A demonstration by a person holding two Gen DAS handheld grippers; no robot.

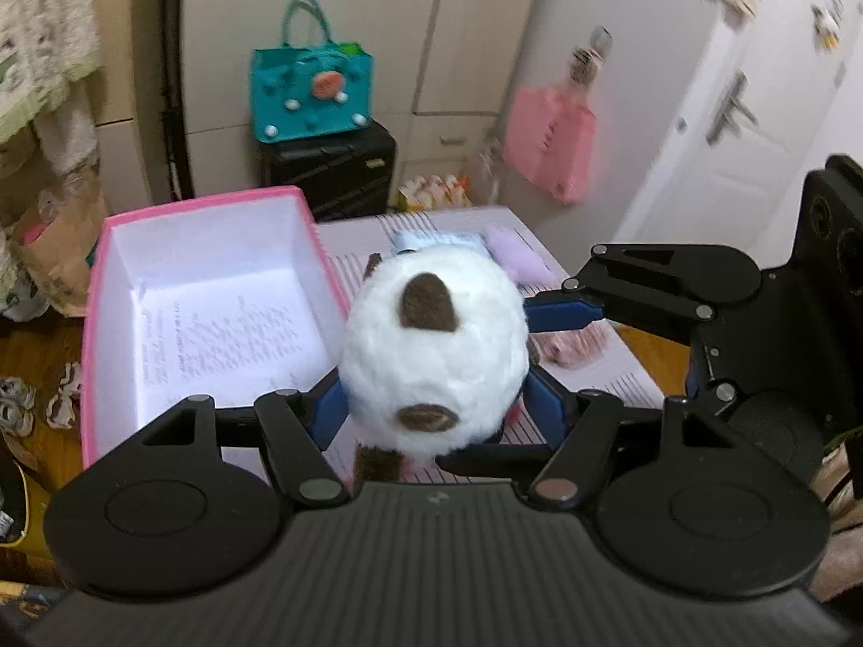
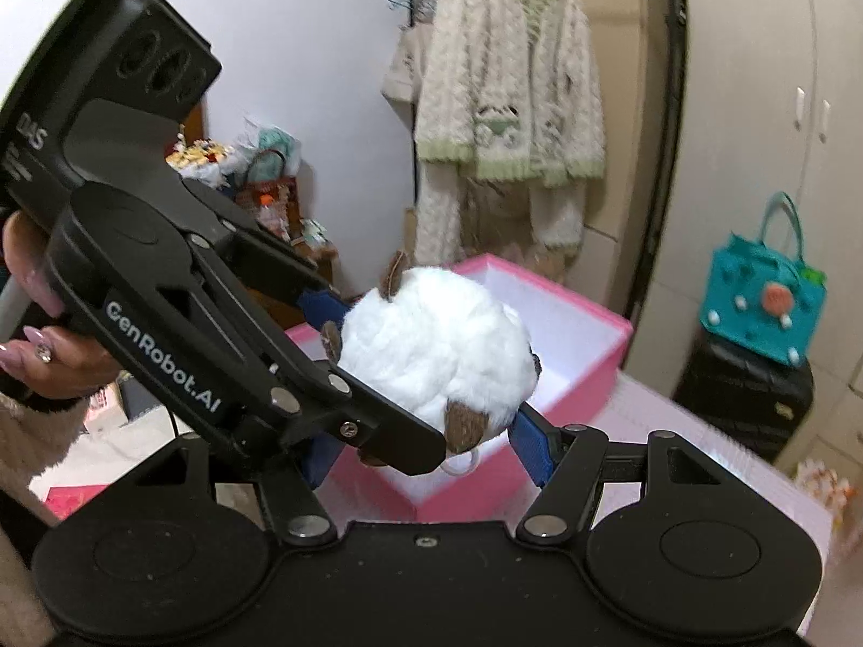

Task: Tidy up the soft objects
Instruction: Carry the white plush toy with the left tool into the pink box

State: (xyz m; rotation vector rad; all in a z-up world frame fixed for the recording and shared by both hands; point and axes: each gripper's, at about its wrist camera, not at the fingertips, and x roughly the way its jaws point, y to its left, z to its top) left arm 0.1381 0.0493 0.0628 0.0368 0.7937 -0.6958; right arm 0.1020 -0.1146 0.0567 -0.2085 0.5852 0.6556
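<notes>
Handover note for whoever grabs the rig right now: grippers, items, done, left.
Left gripper: shut on the white plush toy, held beside the pink box.
Right gripper: fingers on both sides of the same toy; firm grip unclear.
Done: nothing visible in the box except a printed sheet.
Left: drop the toy in, then the light blue plush, lilac plush and pink plush on the table.

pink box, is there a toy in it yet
No. In the left wrist view the pink box holds only a printed sheet, and the white plush is gripped outside it.
</notes>
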